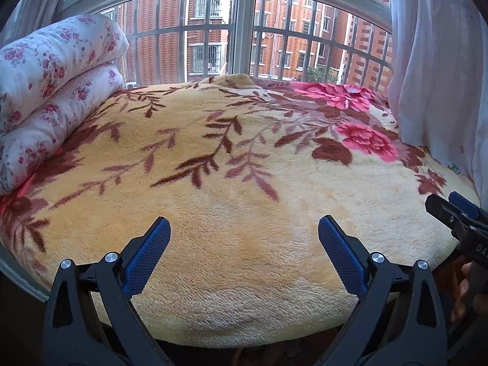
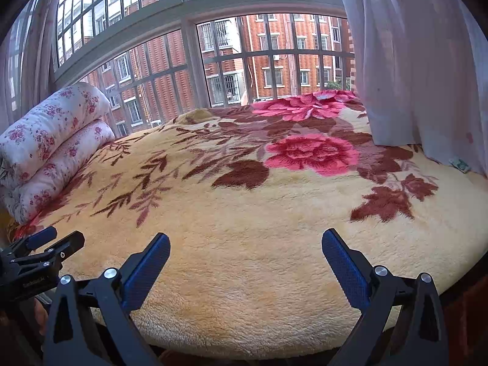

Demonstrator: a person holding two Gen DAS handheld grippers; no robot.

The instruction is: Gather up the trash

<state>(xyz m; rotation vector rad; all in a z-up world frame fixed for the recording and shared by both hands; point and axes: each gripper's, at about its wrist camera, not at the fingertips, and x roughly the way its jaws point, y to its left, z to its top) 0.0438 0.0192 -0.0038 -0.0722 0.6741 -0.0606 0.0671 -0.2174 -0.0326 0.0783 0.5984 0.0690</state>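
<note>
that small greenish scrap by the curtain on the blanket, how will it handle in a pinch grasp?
The scrap looks thin and crumpled, so probably light and floppy, not stiff. It lies flat on the plush blanket, so fingertips may sink into pile before catching it. The curtain hem hangs right beside it; the fabric could snag. Material is too small to tell.

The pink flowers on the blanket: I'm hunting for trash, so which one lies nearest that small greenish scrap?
The lower single pink flower, closer to the right gripper; the flower cluster lies farther off by the window. The scrap sits beside the curtain.
</note>
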